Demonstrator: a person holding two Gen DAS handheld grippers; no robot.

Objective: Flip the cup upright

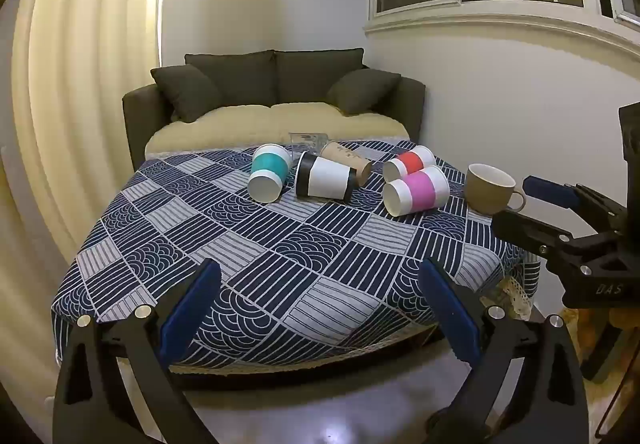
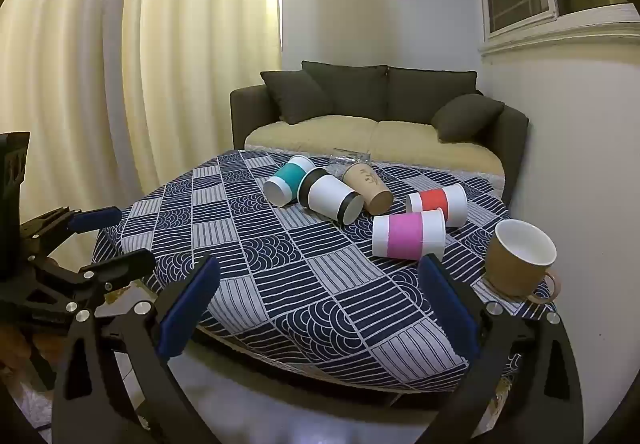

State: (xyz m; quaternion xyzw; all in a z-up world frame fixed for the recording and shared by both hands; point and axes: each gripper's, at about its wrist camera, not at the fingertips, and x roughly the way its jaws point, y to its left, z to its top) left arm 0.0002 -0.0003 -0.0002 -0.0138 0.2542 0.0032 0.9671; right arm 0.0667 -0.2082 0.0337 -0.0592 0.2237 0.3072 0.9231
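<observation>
1. Five paper cups lie on their sides on the table [image 1: 280, 276], which is covered by a blue-and-white patterned cloth: a teal-banded cup [image 1: 269, 173], a black-and-white cup [image 1: 325, 177], a plain brown paper cup [image 1: 349, 160], a red-banded cup [image 1: 409, 163] and a pink-banded cup [image 1: 416, 190].
2. One brown ceramic mug [image 2: 520, 260] stands upright near the table's right edge, handle toward the camera.
3. One clear glass [image 1: 308, 140] sits at the far edge behind the paper cups; whether it is upright or tipped is hard to tell.
4. One dark sofa [image 1: 276, 92] with two loose cushions stands beyond the table.
5. The left gripper [image 1: 320, 308] hovers at the near edge, jaws spread wide, holding nothing; all cups lie well ahead of it.
6. The right gripper [image 2: 320, 308] is likewise wide apart and empty; the pink-banded cup is nearest, just beyond its right fingertip [image 2: 434, 264].
</observation>
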